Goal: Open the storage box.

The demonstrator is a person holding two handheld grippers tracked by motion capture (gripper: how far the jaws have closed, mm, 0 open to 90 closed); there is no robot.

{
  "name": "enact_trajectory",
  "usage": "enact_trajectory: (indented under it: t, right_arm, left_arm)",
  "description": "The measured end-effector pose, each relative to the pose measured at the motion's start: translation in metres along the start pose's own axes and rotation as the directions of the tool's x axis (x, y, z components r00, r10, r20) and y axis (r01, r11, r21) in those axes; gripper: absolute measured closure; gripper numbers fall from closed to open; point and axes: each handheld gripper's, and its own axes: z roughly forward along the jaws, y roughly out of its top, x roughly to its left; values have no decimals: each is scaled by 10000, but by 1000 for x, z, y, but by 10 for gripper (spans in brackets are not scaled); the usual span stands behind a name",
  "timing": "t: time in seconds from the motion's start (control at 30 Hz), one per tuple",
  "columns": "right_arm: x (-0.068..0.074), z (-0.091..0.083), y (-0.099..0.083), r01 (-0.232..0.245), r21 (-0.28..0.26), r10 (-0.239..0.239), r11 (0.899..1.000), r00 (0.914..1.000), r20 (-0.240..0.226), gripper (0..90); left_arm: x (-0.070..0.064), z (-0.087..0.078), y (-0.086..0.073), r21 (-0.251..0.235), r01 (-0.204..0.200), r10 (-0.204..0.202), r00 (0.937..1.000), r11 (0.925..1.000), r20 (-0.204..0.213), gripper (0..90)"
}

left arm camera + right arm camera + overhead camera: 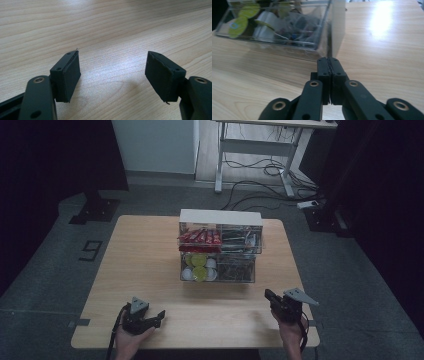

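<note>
A light wooden bench (150, 270) carried a clear two-tier organizer (220, 247) at its middle, toward the far edge. Its upper tier held red packets (200, 238), and the lower tier held green-lidded and white pods (199, 267). Near the front edge, well apart from the organizer, the left hand-held gripper (161, 316) rested with its jaws spread wide and nothing between them. The right hand-held gripper (268, 295) pointed toward the organizer's lower corner, jaws pressed together and empty.

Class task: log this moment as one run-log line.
left gripper: open, empty, over table | right gripper: shut, empty, pointing toward clear organizer | contact: none
</note>
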Motion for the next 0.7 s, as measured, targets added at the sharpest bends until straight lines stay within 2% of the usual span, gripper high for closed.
enact_trajectory:
  t: [0.07, 0.27, 0.7]
  right_arm:
    - [2, 0, 1, 121, -37, -122, 9999, 9998, -176, 889]
    - [10, 3, 2, 463, 12, -463, 9989, 9985, -302, 890]
    - [22, 7, 8, 592, -44, -594, 9982, 9961, -654, 890]
  left_arm:
    - [1, 0, 0, -11, 5, -5, 10000, 10000, -17, 287]
    - [1, 0, 0, 15, 5, -5, 10000, 10000, -11, 291]
    - [-1, 0, -1, 47, 10, -11, 10000, 10000, 26, 289]
